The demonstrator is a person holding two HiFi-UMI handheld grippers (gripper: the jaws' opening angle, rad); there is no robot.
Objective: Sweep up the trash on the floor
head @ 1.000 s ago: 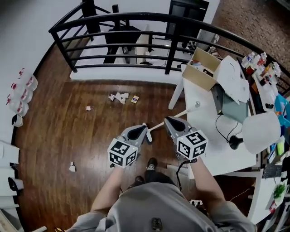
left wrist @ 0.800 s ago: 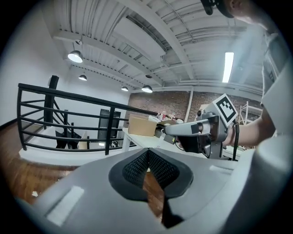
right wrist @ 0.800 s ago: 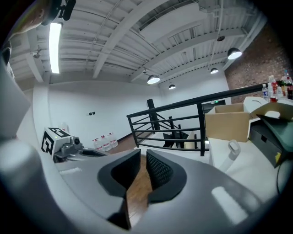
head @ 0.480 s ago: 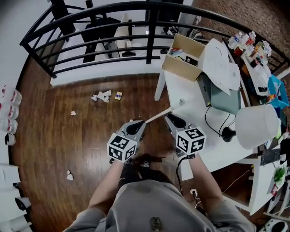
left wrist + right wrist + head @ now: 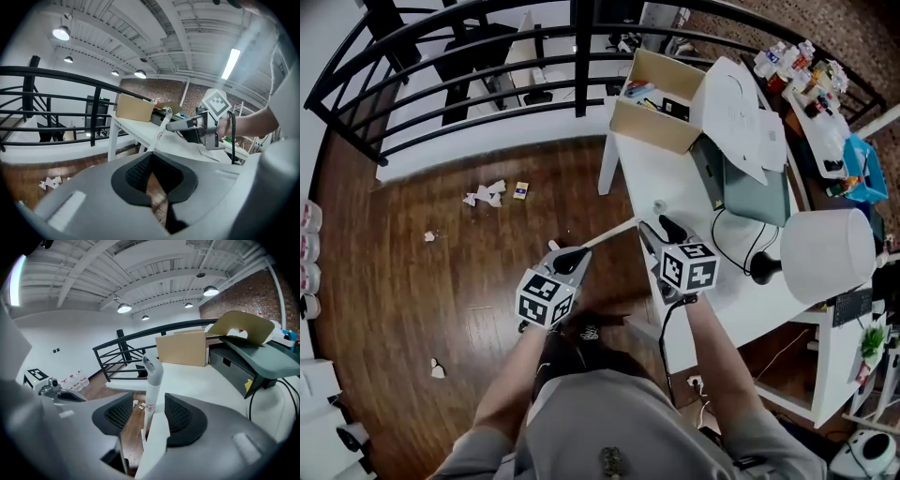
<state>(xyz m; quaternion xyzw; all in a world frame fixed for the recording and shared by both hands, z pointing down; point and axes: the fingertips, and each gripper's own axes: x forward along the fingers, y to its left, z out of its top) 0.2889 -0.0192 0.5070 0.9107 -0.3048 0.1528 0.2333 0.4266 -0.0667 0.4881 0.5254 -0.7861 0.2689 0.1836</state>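
A white broom handle (image 5: 609, 232) slants from the floor up past the table edge. My right gripper (image 5: 654, 225) is open around it. Its jaws have just been opening, and in the right gripper view the handle (image 5: 151, 380) stands in the gap untouched by the pads. My left gripper (image 5: 570, 255) is shut at the handle's lower end, and I see nothing between its jaws. In the left gripper view the handle (image 5: 161, 131) rises behind them. Trash lies on the wooden floor: crumpled white paper (image 5: 485, 195), a small yellow card (image 5: 520, 190) and two scraps (image 5: 429, 236) (image 5: 438, 369).
A white table (image 5: 675, 178) stands on the right with a cardboard box (image 5: 652, 112), a grey-green printer (image 5: 750, 183) and a white lamp (image 5: 825, 258). A black railing (image 5: 487, 37) bounds the floor at the back. Bottles (image 5: 307, 253) line the left wall.
Both grippers have come down and closer to the table. The right jaws, shut on the handle a second ago, now stand spread apart around it.
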